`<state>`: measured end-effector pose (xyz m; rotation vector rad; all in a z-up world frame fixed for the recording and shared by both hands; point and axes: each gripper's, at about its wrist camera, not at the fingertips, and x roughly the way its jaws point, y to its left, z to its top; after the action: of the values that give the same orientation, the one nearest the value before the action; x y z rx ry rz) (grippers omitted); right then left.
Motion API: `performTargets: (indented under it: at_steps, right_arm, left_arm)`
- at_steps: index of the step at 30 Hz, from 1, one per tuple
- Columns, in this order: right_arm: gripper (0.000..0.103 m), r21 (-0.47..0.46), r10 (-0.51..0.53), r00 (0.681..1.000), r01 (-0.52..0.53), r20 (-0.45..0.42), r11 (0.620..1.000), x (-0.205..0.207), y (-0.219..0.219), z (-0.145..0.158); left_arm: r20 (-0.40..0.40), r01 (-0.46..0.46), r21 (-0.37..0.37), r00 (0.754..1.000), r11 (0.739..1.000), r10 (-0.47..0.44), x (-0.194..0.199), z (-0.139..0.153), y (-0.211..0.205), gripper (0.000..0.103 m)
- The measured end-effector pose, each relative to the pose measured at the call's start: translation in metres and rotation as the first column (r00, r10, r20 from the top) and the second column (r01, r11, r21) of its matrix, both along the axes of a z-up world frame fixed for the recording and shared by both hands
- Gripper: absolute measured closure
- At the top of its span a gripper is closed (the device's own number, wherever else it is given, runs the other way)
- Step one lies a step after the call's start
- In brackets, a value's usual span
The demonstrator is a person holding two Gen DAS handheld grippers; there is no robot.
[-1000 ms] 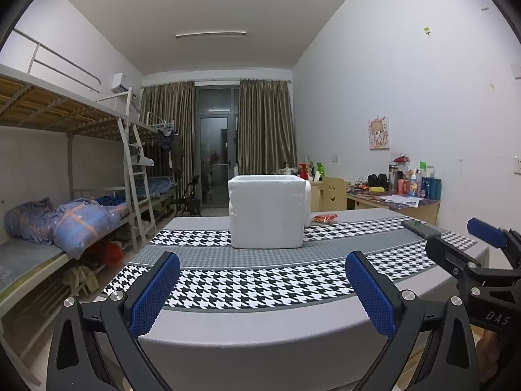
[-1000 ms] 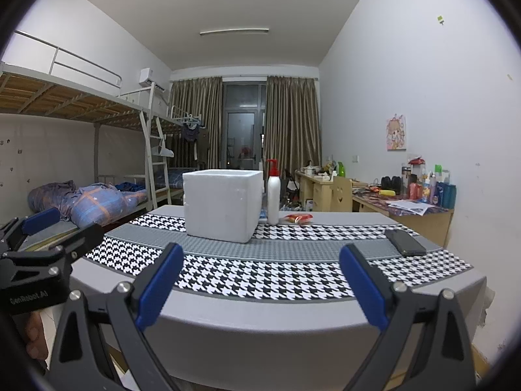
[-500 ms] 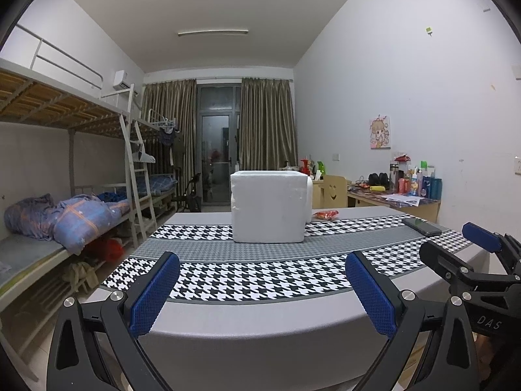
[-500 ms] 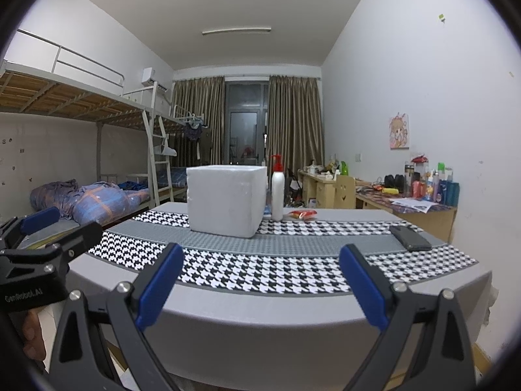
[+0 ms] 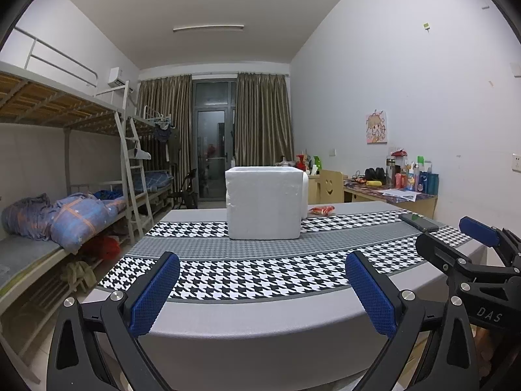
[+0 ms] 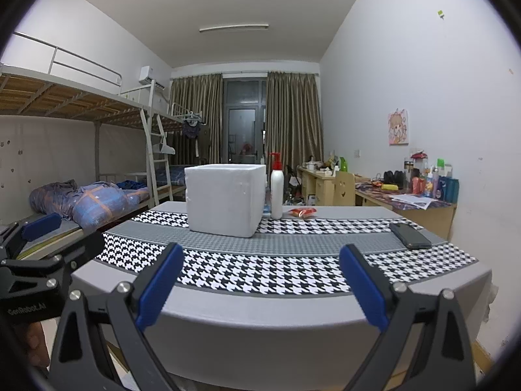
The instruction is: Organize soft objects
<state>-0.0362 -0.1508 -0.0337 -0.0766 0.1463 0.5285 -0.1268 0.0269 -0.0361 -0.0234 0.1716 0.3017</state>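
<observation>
- Over the last second our view of the bench has dropped lower: its near grey edge now fills more of both wrist views, so we judge both tools have sunk a little and barely moved forward
- The white foam box stands upright at mid-bench on the houndstooth runner, unmoved, well apart from both tools; we take it for the container
- The left gripper hangs empty, jaws spread wide; the right gripper likewise, jaws wide and holding nothing
- The white pump bottle and the dark phone lie where they were
- The small red packet, just right of the box, is the only soft thing we can see; nothing is sorted yet, we judge
</observation>
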Motion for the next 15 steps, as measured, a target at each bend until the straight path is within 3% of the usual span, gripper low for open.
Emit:
performTargets:
  at_steps: [15]
  right_arm:
    - [0.005,-0.002,0.009,1.000,-0.009,-0.009,1.000,0.0015,-0.0009,-0.0018]
  left_arm:
    - [0.006,-0.008,0.004,1.000,1.000,0.008,-0.0051,-0.0014,-0.0002,0.001]
